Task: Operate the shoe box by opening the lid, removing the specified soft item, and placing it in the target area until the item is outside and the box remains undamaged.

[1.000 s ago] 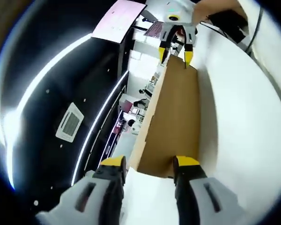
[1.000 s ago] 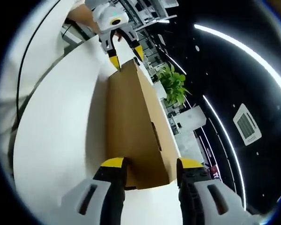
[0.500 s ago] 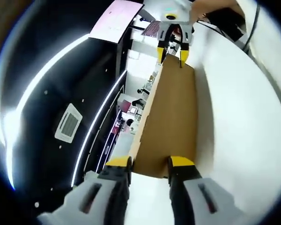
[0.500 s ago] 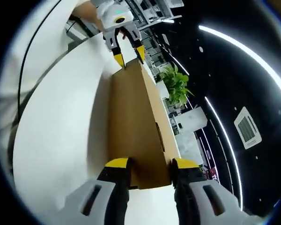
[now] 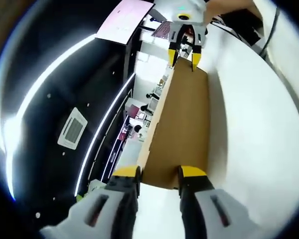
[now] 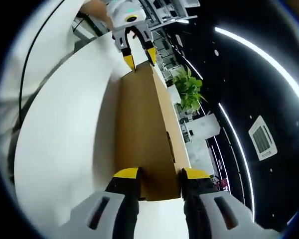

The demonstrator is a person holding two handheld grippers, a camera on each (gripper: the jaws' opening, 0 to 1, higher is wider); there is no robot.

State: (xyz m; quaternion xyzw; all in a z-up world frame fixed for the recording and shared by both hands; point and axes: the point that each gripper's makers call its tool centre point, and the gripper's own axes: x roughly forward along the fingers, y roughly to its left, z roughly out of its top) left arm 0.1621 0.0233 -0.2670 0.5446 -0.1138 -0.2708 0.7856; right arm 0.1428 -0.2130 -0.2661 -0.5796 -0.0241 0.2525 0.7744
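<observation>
Right up close in the left gripper view, the left gripper (image 5: pixel 157 174) has its yellow-tipped jaws set on either side of the near end of the shoe box (image 5: pixel 182 124), closed in against the cardboard so that it grips that end. The box is plain brown and its lid is still on. It lies on the white table (image 5: pixel 249 129), which runs along one long side of it. Farther along, at the far end of the box, the right gripper (image 5: pixel 185 54) comes in with its own yellow tips straddling that end.

From the other end, in the right gripper view, the right gripper (image 6: pixel 157 174) likewise clamps its jaws on the near end of the box (image 6: pixel 142 119), one tip on each side. The white table (image 6: pixel 65 134) spreads out beside it, the box resting flat on it. Along one side wall of the box a small dark slot shows. At the far end the left gripper (image 6: pixel 139 56) holds the box between its tips. Beyond that stands a green potted plant (image 6: pixel 189 92), and past it a dark ceiling with long strip lights (image 6: pixel 249 55) and a square vent (image 6: pixel 263 138).
</observation>
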